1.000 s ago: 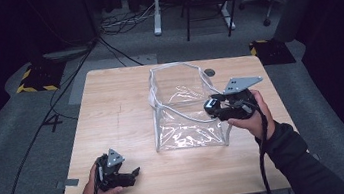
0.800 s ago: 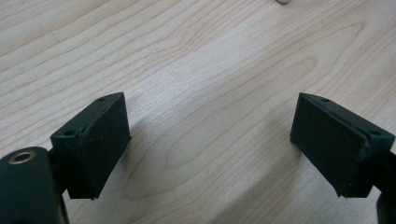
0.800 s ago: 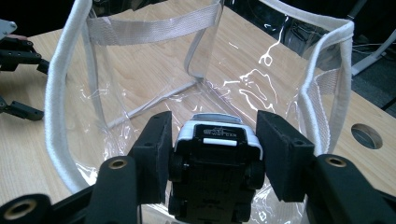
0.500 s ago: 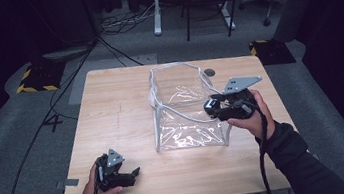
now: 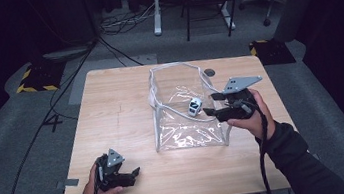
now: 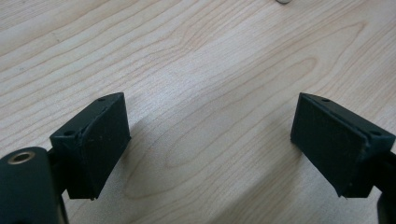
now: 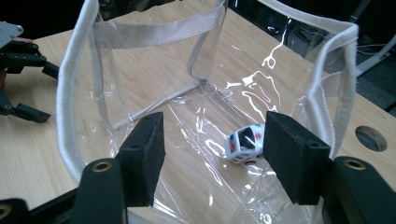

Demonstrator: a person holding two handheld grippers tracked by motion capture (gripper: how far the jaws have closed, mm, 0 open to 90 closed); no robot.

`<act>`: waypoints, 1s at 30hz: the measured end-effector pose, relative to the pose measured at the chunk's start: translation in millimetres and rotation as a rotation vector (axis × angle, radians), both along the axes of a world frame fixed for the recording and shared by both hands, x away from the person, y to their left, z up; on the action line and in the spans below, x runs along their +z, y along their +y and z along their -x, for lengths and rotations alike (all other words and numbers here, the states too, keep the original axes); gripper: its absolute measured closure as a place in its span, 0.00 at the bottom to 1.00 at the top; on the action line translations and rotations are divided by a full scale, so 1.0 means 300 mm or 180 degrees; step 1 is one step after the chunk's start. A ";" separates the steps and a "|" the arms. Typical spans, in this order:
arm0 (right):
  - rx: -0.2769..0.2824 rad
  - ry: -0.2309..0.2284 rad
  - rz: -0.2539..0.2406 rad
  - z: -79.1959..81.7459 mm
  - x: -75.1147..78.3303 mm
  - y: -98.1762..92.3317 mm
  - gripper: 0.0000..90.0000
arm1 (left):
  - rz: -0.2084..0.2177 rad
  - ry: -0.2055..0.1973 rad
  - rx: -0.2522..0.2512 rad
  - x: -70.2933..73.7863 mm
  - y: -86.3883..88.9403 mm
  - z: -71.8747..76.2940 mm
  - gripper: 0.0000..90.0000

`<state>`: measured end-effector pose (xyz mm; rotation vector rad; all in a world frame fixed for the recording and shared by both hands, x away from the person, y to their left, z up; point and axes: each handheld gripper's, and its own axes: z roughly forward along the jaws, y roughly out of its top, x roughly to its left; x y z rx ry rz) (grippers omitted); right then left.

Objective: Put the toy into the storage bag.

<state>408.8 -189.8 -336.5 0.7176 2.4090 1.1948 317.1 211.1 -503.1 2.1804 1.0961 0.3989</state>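
Right gripper [image 5: 215, 104] poised at the open mouth of the clear plastic bag [image 5: 189, 125], jaws spread wide with nothing between them, reaching in over the bag's right rim from the side. Held level and low, presumably so the jaws can look straight into the bag's interior; in the right gripper view [image 7: 210, 161], aimed across the bag's floor. Just beyond the jaws, a small white toy car [image 5: 195, 106], apparently an ambulance, lying on the bag's transparent bottom near its right wall, apart from both jaws and free of any grasp [image 7: 245, 143]. Probably dropped there on purpose, the bag serving as its container. Bag itself standing upright on the table [image 5: 117, 114], white webbing trim around the mouth keeping the sides propped open, hence no need for a second grip to hold it. Right hand [image 5: 251, 117] wrapped around the gripper body from behind, wrist bent inward toward the bag, forearm angled in from the bag's lower right. Well away from the bag, toward its lower left near the table's front edge, left gripper [image 5: 132, 175] parked low over bare wood, jaws likewise wide apart and empty [image 6: 210, 135], seemingly idle.
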 end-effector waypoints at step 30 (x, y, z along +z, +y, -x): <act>-0.0018 -0.0117 -0.0050 0.024 0.039 -0.072 0.40 | 0.0001 0.0002 -0.0001 0.000 0.000 0.000 0.13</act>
